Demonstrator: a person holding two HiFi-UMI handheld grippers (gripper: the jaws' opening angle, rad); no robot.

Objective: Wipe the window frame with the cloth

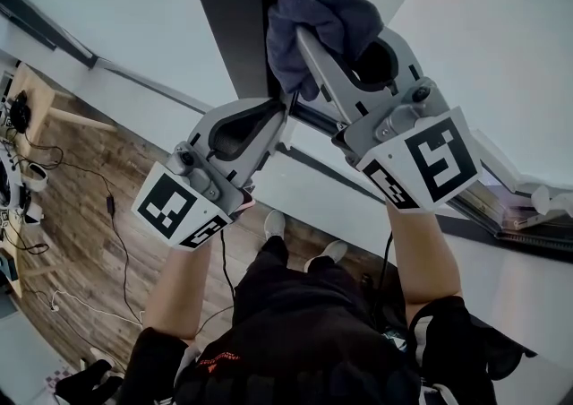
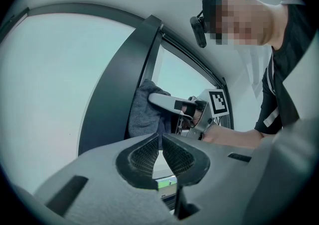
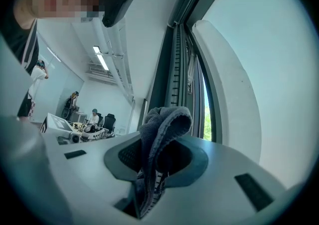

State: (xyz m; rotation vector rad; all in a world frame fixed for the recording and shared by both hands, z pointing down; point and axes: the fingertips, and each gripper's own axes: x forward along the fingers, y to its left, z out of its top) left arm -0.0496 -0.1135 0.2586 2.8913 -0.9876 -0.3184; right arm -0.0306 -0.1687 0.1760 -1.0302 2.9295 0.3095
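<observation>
One cloth (image 1: 324, 9) sits clamped in the jaws of the right gripper (image 1: 303, 43), against the dark window frame (image 1: 228, 9). Just below the cloth, the left gripper (image 1: 280, 115) has its jaws closed on nothing.

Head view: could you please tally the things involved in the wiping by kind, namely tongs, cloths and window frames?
Cloth: 1
Window frame: 1
Tongs: 2, the left tongs shut and empty, the right tongs shut on the cloth
Total: 4
</observation>
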